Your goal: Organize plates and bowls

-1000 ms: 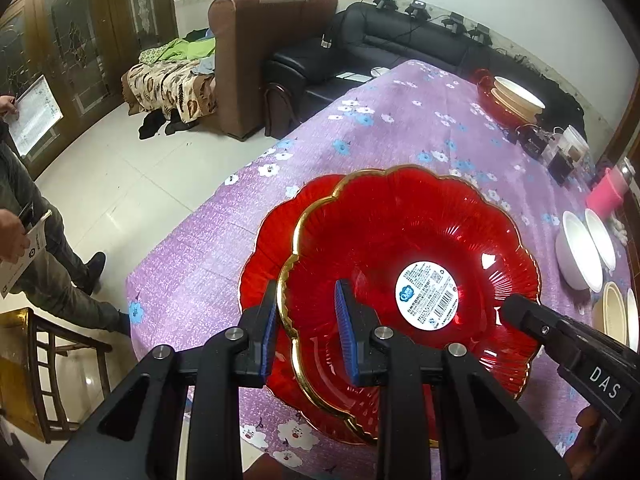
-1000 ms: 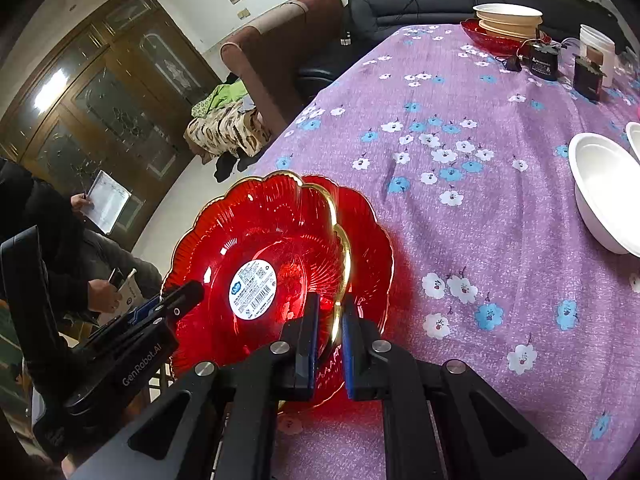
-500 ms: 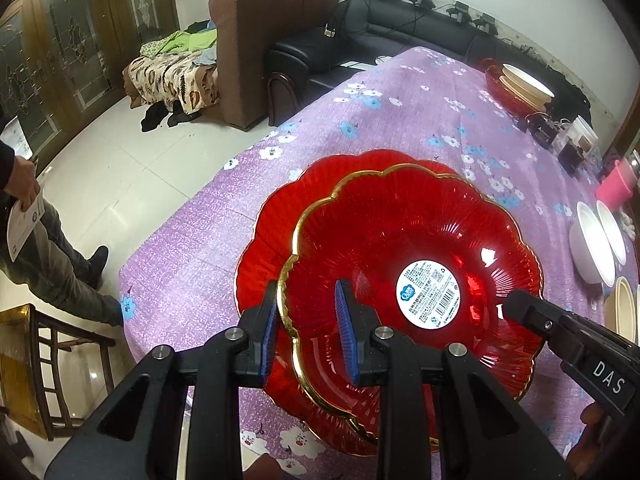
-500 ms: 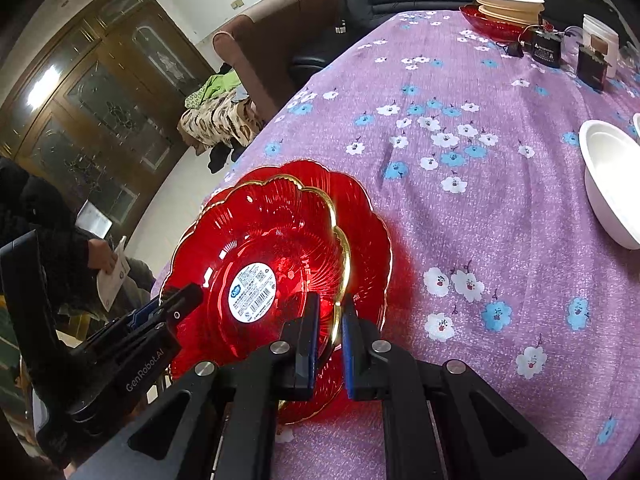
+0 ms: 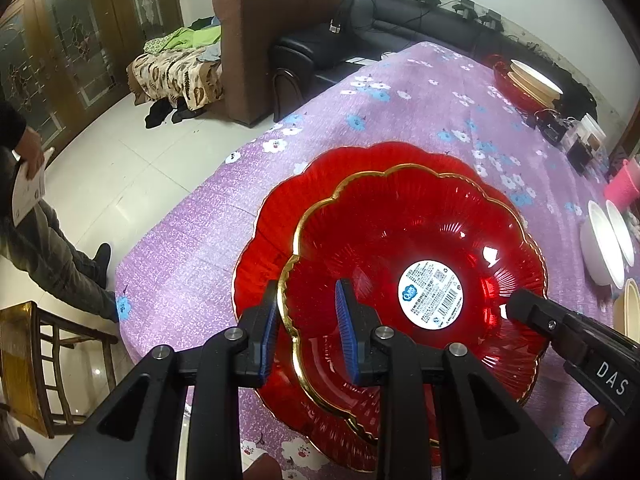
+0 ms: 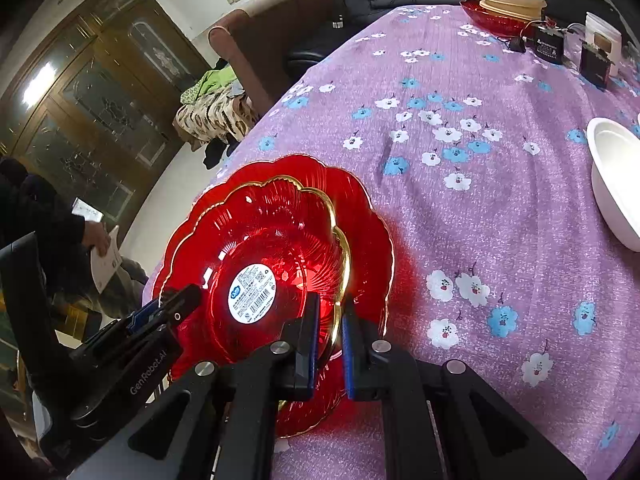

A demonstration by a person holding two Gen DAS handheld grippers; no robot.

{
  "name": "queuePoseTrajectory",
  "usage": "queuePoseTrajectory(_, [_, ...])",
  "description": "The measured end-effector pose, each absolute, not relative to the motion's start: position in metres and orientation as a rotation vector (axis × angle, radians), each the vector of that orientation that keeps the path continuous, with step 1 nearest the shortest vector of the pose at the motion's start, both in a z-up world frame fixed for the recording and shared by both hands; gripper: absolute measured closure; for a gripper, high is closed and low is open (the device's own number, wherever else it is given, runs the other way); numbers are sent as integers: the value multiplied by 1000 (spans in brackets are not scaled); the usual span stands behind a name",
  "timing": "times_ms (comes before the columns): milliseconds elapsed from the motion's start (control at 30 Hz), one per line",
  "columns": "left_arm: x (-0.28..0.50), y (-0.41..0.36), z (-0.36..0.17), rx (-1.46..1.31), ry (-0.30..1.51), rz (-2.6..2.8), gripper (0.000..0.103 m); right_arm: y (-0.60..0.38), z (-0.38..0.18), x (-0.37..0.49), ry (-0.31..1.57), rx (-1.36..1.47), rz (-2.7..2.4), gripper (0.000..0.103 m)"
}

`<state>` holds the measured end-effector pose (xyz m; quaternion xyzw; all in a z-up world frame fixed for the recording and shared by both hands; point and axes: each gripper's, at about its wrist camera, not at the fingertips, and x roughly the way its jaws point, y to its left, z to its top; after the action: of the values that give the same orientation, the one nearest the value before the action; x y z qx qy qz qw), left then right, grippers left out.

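Room: you stand at a long table under a purple flowered cloth, in a living room with sofas and wooden doors behind.
Left gripper: its blue pads pinch the near gold rim of the upper red plate, jaws only a little apart.
Right gripper: jaws pressed nearly together on the opposite rim of the same plate.
Upper red plate: gold-edged, scalloped, a white label at its centre. You hold it by both sides directly over the second plate; whether it touches it, the views do not tell.
Lower red plate: it lies on the cloth near the table's edge, showing around the upper one.
White bowls: just beyond, to your right, apparently not yet sorted.
Far stack: pale plates sitting in a red dish at the table's far end.
Progress: by my judgement, the red pair is almost stacked; the bowls remain.
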<state>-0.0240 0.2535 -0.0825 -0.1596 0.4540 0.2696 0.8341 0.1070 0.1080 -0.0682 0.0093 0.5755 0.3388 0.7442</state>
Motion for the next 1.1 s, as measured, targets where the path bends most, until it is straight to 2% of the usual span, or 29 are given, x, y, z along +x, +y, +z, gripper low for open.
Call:
queuePoseTrajectory(1033, [-21,250,-85,-314,970,595,78,115,-70,109,1268,-7,727,89])
queuePoseTrajectory(1100, [-21,249,-84,-310,969,597,78,115,-70,108,1270,-8,731,85])
